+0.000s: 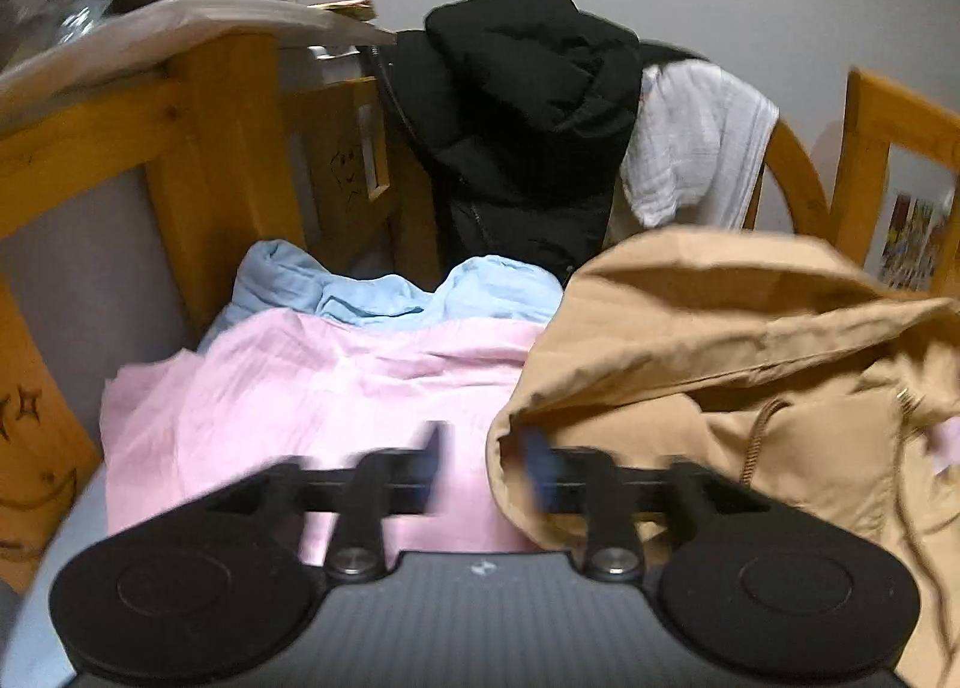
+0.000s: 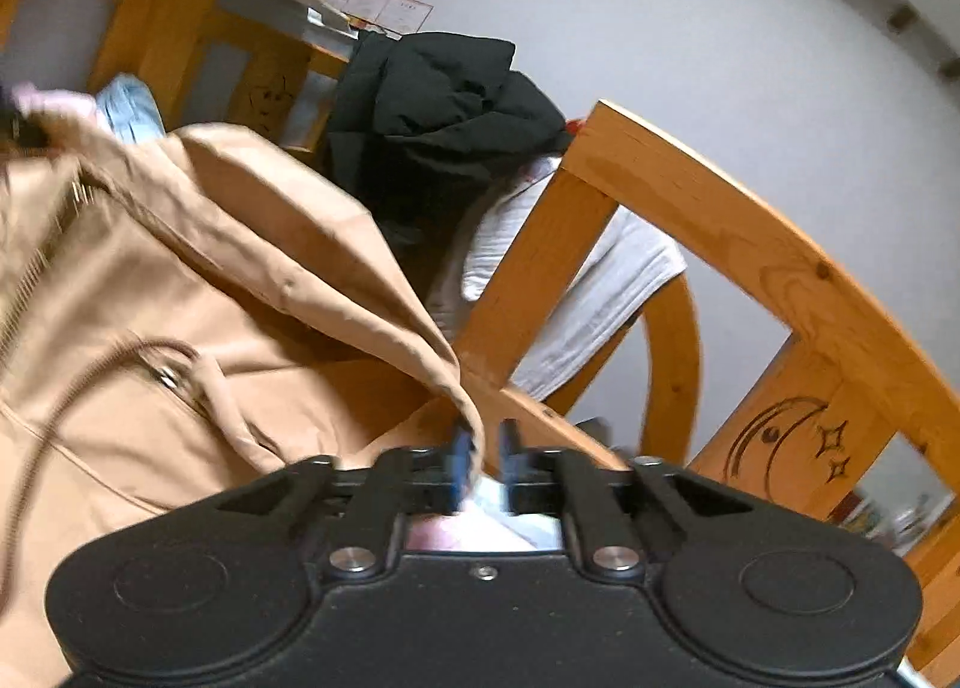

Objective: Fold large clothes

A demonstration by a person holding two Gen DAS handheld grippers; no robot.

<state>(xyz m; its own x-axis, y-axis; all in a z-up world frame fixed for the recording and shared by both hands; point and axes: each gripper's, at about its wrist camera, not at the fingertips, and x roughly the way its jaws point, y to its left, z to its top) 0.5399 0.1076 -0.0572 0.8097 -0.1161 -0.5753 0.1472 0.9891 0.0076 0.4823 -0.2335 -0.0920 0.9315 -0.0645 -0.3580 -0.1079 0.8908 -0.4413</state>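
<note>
left gripper point(image 1: 483, 469): jaws parted at tan jacket point(image 1: 750, 364) hood edge | right gripper point(image 2: 483, 460): jaws nearly clenched on hood rim | risk: thin pinch slips, hood drops

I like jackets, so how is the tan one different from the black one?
The tan jacket is light brown; the black jacket is dark. The tan jacket lies low, close to the grippers; the black jacket hangs bunched over the wooden bed rail, farther back. The tan one shows a drawstring; none shows on the black. Both have hoods.
</note>
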